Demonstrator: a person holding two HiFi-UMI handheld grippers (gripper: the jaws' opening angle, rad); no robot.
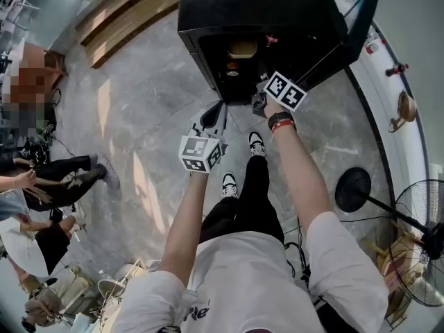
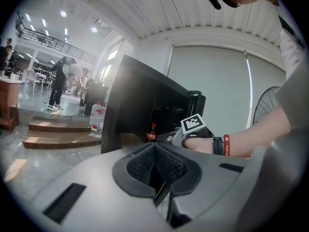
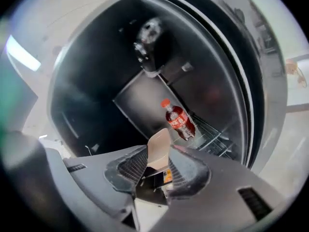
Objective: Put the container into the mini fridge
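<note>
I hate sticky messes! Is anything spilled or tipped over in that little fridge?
Nothing stands out. The cola bottle stands upright inside the mini fridge, no spill shows, and the right gripper holds the tan container.

- A big open hall, like a lobby.
- Shiny stone floor [image 1: 139, 82], wooden steps [image 2: 53, 128] (two low ones), an upstairs railing [image 2: 50, 42].
- People [image 2: 60, 83] stand about far off.

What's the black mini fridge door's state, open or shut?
Open. The black mini fridge door stands swung aside; the red-labelled cola bottle inside shows.
</note>
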